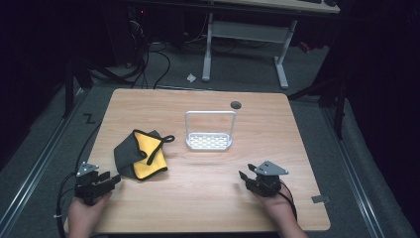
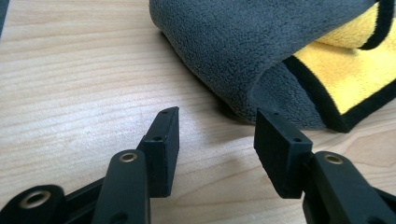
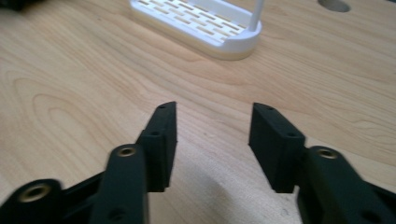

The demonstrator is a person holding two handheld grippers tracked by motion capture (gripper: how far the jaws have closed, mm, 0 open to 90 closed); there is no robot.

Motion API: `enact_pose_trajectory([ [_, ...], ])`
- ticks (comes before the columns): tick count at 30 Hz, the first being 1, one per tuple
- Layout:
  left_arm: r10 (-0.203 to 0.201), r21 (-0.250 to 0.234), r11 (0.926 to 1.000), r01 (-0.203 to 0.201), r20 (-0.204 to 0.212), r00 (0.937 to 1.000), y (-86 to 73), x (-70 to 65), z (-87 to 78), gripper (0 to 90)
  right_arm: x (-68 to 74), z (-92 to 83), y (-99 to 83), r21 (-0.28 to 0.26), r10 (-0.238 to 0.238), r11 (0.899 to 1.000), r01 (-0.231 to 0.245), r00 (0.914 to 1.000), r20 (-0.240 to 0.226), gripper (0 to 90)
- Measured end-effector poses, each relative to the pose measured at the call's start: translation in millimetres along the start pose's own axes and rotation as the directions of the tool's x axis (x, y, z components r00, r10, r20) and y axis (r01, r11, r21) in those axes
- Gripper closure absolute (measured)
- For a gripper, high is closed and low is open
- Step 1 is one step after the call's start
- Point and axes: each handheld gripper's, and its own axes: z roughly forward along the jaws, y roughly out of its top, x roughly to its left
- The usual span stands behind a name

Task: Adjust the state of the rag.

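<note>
Left jaws: apart, empty; left gripper [image 2: 217,154] low over the table [image 2: 70,93], just short of the cloth.
Right jaws: apart, empty; right gripper [image 3: 212,147] aimed toward the white rack [image 3: 196,25], well apart from it.
Cloth: folded grey-and-yellow cloth [image 1: 138,153] lies left of centre, near the left gripper.
Rack: stands mid-table, handle upright.
Risk: likely a pinch on one cloth layer only, so the fold unrolls; a shove could slide it.

Bare table [image 1: 208,193] between cloth [image 1: 136,154] and rack [image 1: 209,141]
</note>
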Motion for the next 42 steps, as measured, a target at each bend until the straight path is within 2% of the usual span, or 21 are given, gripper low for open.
enact_pose_trajectory([
  [2, 0.014, 0.001, 0.9999, -0.014, -0.011, 0.9998, 0.8, -0.5, 1.1, 49.7, -0.8, 0.6, -0.9, 0.005, -0.005, 1.0, 0.005, 1.0, 0.0, 52.2],
  [3, 0.017, 0.0, 0.9999, -0.017, -0.003, 0.9999, 0.9, -0.5, 2.6, 49.1, -2.6, 1.1, -1.8, 0.031, 0.034, 0.999, -0.033, 0.9992, -0.023, 51.6],
  [6, 0.017, 0.002, 0.9999, -0.017, 0.008, 0.9998, 0.2, -0.1, 4.3, 47.8, -3.4, 1.3, -2.0, 0.039, 0.05, 0.998, -0.049, 0.9984, -0.025, 49.9],
  [9, 0.032, 0.001, 0.9995, -0.032, 0.005, 0.9995, -0.5, 0.7, 2.0, 46.4, -2.9, 1.4, -0.7, 0.037, 0.038, 0.999, -0.038, 0.9992, -0.007, 49.0],
  [12, 0.021, -0.022, 0.9996, -0.02, 0.019, 0.9996, -0.2, 2.3, -3.0, 45.4, -3.4, 2.5, -0.1, 0.038, 0.045, 0.998, -0.045, 0.999, -0.003, 48.2],
  [17, 0.037, -0.058, 0.9977, -0.036, 0.02, 0.9991, 3.0, 2.7, -11.7, 47.0, -4.0, 2.9, 0.0, 0.039, 0.037, 0.999, -0.037, 0.9993, -0.001, 49.4],
  [21, 0.043, -0.09, 0.9951, -0.041, 0.021, 0.9988, 6.5, 2.0, -18.0, 52.2, -3.9, 3.0, -0.2, 0.043, 0.028, 0.999, -0.028, 0.9996, 0.004, 49.3],
  [24, 0.024, -0.133, 0.9909, -0.02, 0.027, 0.9993, 10.9, 1.0, -25.0, 61.3, -2.2, 2.5, -0.3, 0.036, 0.017, 0.999, -0.017, 0.9998, 0.011, 50.1],
  [25, 0.018, -0.161, 0.9868, -0.013, 0.03, 0.9994, 15.2, -0.6, -29.5, 67.3, -1.4, 2.3, -0.8, 0.029, 0.011, 1.0, -0.012, 0.9998, 0.014, 50.3],
  [27, 0.018, -0.171, 0.9851, -0.013, 0.032, 0.9993, 18.0, -2.0, -31.3, 70.4, -1.4, 2.0, -0.8, 0.028, 0.01, 1.0, -0.011, 0.9998, 0.017, 50.3],
  [28, 0.017, -0.17, 0.9854, -0.011, 0.038, 0.9991, 25.7, -4.0, -32.4, 78.3, -1.2, 1.1, -0.8, 0.02, 0.014, 1.0, -0.015, 0.9996, 0.024, 50.4],
  [32, 0.035, -0.153, 0.9878, -0.028, 0.043, 0.9985, 38.3, -8.0, -25.3, 86.0, -2.2, 1.0, -0.4, 0.008, 0.018, 1.0, -0.018, 0.9996, 0.024, 50.5],
  [35, 0.042, -0.126, 0.9914, -0.035, 0.048, 0.998, 52.3, -11.8, -10.2, 88.6, -3.4, 1.8, -0.8, 0.015, 0.024, 1.0, -0.024, 0.9996, 0.018, 51.6],
  [36, 0.051, -0.113, 0.9925, -0.046, 0.041, 0.9979, 62.5, -15.5, 1.3, 88.7, -3.3, 1.5, -0.6, 0.016, 0.028, 0.999, -0.029, 0.9994, 0.017, 52.7],
  [37, 0.051, -0.113, 0.9925, -0.046, 0.041, 0.9979, 62.5, -15.5, 1.3, 89.3, -3.0, 1.2, -0.4, 0.017, 0.031, 0.999, -0.032, 0.9993, 0.018, 53.1],
  [39, 0.063, -0.091, 0.994, -0.06, 0.028, 0.9976, 77.5, -19.5, 18.0, 89.4, -2.1, 1.1, 0.1, 0.011, 0.037, 0.999, -0.038, 0.999, 0.023, 53.2],
  [41, 0.058, -0.072, 0.9958, -0.056, 0.028, 0.9979, 85.5, -20.2, 28.8, 89.4, -1.8, 1.5, 0.5, 0.011, 0.043, 0.999, -0.043, 0.9989, 0.019, 53.1],
  [42, 0.058, -0.072, 0.9958, -0.056, 0.028, 0.9979, 85.5, -20.2, 28.8, 89.3, -1.6, 1.8, 0.6, 0.011, 0.045, 0.999, -0.046, 0.9988, 0.02, 52.7],
])
